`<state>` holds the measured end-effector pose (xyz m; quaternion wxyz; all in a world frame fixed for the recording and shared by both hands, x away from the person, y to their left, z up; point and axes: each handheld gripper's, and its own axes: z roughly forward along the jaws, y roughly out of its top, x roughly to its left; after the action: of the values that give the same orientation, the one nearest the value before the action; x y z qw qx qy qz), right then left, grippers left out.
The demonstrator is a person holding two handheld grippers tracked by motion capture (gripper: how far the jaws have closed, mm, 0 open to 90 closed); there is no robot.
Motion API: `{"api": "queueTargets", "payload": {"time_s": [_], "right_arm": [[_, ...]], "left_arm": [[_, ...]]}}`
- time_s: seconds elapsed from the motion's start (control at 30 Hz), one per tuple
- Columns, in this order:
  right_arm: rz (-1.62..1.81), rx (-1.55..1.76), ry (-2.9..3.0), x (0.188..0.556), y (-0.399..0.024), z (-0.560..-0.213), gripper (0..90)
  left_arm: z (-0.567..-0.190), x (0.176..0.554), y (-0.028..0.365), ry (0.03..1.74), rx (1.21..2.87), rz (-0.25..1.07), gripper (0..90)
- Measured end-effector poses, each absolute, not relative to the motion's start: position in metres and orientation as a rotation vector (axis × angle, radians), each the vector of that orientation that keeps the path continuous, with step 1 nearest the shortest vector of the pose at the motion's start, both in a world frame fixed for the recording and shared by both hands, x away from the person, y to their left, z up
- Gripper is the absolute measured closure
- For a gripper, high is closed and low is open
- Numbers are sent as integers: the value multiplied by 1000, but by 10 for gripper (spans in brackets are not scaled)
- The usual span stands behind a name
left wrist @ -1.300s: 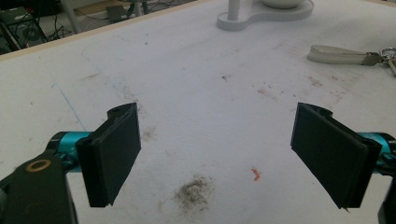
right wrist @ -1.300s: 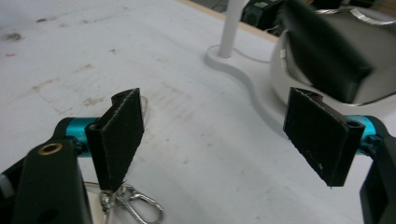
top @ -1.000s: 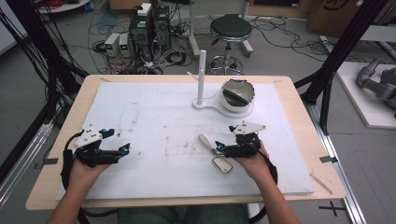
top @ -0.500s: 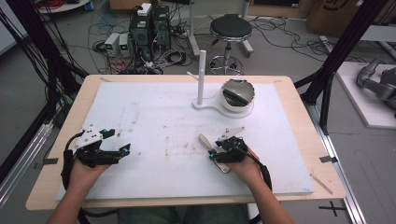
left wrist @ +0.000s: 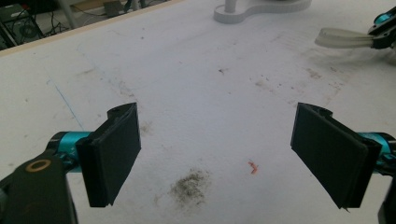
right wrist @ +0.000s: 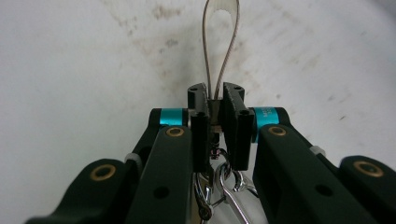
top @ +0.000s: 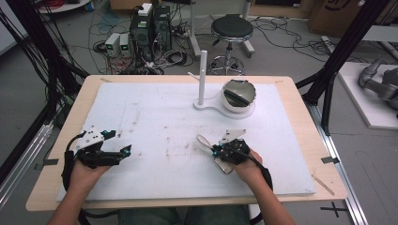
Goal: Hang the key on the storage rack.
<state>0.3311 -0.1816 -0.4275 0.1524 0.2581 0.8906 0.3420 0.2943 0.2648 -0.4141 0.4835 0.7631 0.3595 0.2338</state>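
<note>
A beige strap loop (right wrist: 222,42) with metal clips (right wrist: 219,186) at its near end lies on the white table cover (top: 159,117), right of centre. My right gripper (right wrist: 215,105) has just been closing, and its jaws now pinch the strap near the clips. In the high view the right gripper (top: 217,151) sits over the strap (top: 203,141), with the loop poking out to the left. My left gripper (top: 126,151) rests at the front left, open, with nothing but bare cover between its pads (left wrist: 116,154). The left gripper view shows the loop (left wrist: 343,38) far off at top right.
A white stand with an upright post (top: 202,75) and a round base holding a dark object (top: 238,93) stands at the back, right of centre. The wooden table edge (top: 324,140) frames the cover. A stool (top: 231,28) and cables lie beyond the table.
The right gripper has shifted a little left onto the strap and its jaws have gone from wide apart to shut on it. The left gripper has not moved.
</note>
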Motion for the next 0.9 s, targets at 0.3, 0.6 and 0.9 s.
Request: {"api": "queueTargets", "payload": {"time_s": [0.3, 0.6, 0.9], "right_arm": [[1115, 749, 2421, 333, -191, -399, 828], [1173, 750, 2300, 349, -190, -364, 828], [1174, 762, 2216, 372, -184, -327, 828]], "left_arm": [[-414, 293, 269, 885, 1850, 570, 159], [-414, 294, 268, 889, 1847, 570, 159], [-414, 293, 268, 885, 1848, 569, 160]]}}
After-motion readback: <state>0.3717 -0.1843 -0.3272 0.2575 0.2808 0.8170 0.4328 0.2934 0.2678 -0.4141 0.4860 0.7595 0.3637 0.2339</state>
